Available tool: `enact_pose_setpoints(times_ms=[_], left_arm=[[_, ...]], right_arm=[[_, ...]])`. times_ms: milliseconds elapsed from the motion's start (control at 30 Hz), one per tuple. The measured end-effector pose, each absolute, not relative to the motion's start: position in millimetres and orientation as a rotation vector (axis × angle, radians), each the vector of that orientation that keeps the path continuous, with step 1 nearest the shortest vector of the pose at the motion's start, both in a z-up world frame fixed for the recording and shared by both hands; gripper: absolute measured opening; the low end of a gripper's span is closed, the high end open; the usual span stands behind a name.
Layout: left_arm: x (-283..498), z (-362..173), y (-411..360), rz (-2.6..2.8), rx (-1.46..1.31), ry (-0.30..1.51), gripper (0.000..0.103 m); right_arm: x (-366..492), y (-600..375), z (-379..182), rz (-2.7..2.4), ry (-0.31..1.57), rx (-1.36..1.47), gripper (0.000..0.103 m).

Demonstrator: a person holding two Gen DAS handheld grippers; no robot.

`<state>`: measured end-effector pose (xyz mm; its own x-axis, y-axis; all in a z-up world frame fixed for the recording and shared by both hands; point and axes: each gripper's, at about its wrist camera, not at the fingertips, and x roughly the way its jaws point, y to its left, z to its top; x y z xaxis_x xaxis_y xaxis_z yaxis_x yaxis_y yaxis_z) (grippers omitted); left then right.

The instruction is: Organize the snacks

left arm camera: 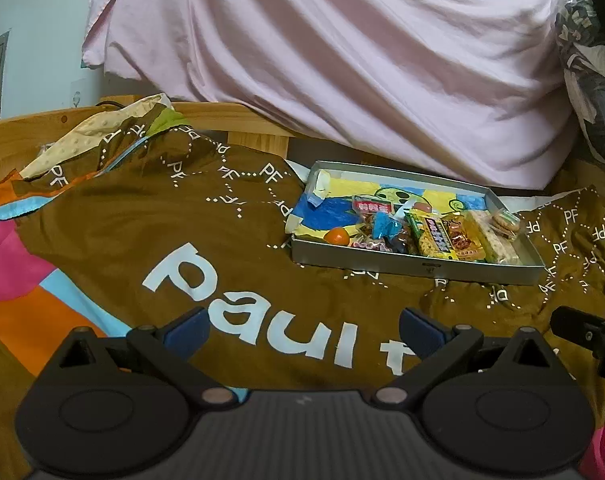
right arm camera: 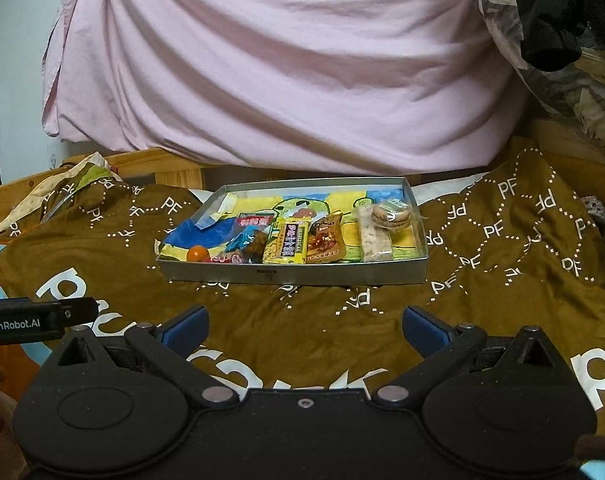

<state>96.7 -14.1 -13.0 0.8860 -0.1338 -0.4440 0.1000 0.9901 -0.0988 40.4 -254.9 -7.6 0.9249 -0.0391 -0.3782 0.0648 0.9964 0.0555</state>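
A shallow silver tray (left arm camera: 418, 267) (right arm camera: 294, 274) sits on a brown printed blanket (left arm camera: 222, 240) (right arm camera: 502, 260). In it lie several wrapped snacks: a yellow-green bar (left arm camera: 436, 238) (right arm camera: 288, 245), an orange-brown packet (left arm camera: 464, 240) (right arm camera: 326, 242), a pale rice bar (left arm camera: 494, 236) (right arm camera: 374, 240), bagged cookies (left arm camera: 507, 222) (right arm camera: 391, 216), a blue packet (left arm camera: 384, 226) (right arm camera: 240, 240), a red packet (left arm camera: 372, 204) (right arm camera: 254, 222) and a small orange fruit (left arm camera: 337, 236) (right arm camera: 196, 254). My left gripper (left arm camera: 304, 330) is open and empty, short of the tray. My right gripper (right arm camera: 304, 326) is open and empty in front of the tray.
A pink sheet (left arm camera: 342, 60) (right arm camera: 282, 60) hangs behind the tray over a wooden frame (left arm camera: 238, 120) (right arm camera: 154, 160). The right gripper's body (left arm camera: 590, 336) shows at the left view's right edge; the left gripper's body (right arm camera: 34, 320) shows at the right view's left edge. Patterned bedding (right arm camera: 562, 80) lies far right.
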Motion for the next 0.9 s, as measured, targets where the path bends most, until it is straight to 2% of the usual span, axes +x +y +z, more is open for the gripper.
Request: enact_pose_setpoints(times_ms=[900], left_arm=[[95.4, -15.8, -18.1, -0.118, -0.075, 0.477, 0.103]], right_arm=[[41.2, -255.6, -8.0, -0.052, 0.391, 0.063, 0.102]])
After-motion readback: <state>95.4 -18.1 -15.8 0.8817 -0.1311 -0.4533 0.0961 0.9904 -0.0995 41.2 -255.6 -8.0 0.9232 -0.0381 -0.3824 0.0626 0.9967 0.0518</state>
